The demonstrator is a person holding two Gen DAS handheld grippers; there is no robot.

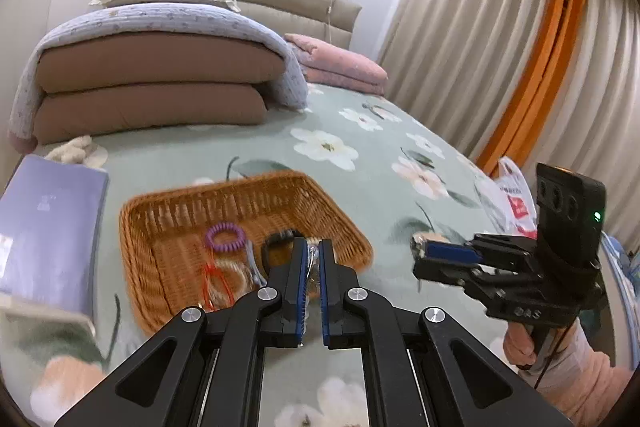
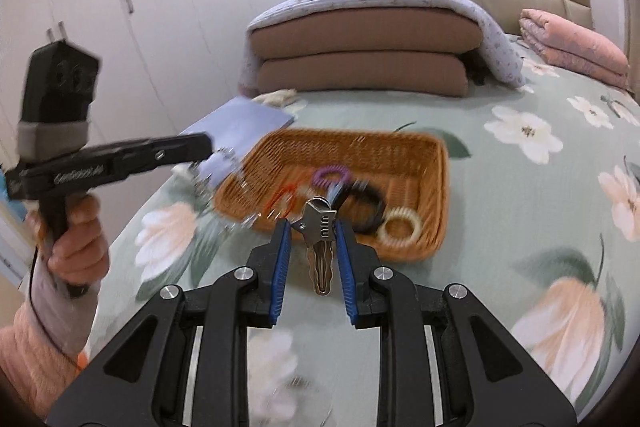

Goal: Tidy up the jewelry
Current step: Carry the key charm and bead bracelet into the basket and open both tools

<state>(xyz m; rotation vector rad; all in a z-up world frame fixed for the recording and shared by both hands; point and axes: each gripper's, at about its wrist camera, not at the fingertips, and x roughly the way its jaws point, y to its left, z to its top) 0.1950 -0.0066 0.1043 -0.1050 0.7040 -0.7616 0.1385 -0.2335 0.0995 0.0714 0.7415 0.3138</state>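
Floral bedspread (image 2: pixel 520 187) — key (image 2: pixel 320 247) within right gripper (image 2: pixel 311 227).

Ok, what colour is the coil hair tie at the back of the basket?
Purple. The coil hair tie shows best in the left wrist view, lying in the wicker basket.

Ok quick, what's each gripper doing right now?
Left gripper: shut on a sparkly, blurred chain beside the basket.
Right gripper: shut on a silver key.

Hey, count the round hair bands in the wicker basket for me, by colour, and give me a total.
Purple band: 1
Black band: 1
Cream band: 1
Total in the basket: 3
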